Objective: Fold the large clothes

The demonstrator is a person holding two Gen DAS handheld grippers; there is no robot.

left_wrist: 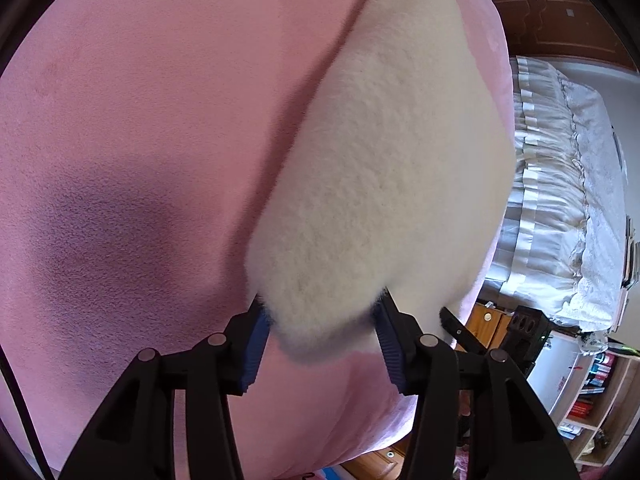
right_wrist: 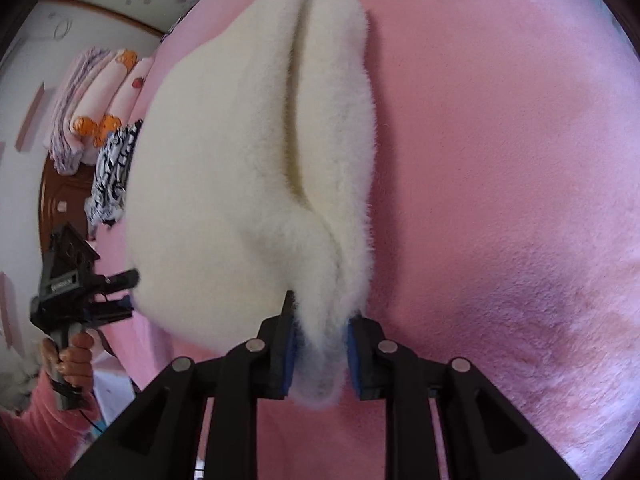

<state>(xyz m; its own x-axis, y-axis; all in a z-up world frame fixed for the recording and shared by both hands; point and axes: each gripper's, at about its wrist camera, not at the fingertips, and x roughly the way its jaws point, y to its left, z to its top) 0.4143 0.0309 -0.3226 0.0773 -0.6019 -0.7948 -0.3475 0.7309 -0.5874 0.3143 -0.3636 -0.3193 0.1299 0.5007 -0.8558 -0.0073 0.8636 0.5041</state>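
A fluffy white fleece garment (left_wrist: 380,160) lies folded lengthwise on a pink fleece cover (left_wrist: 140,120). My left gripper (left_wrist: 320,312) is shut on its near end, and the thick pile fills the gap between the blue pads (left_wrist: 258,344). In the right wrist view the same garment (right_wrist: 240,160) shows a long crease between two layers on the pink cover (right_wrist: 500,160). My right gripper (right_wrist: 322,312) is shut on a narrow bunched edge of it. The left gripper (right_wrist: 120,292), held by a hand (right_wrist: 72,364), grips the garment's left corner.
A bed with a white frilled cover (left_wrist: 560,200) stands to the right, with a bookshelf (left_wrist: 592,392) and wooden drawers (left_wrist: 486,320) below it. Folded pink blankets (right_wrist: 100,92) and a black-and-white patterned cloth (right_wrist: 112,172) lie at the cover's far left edge.
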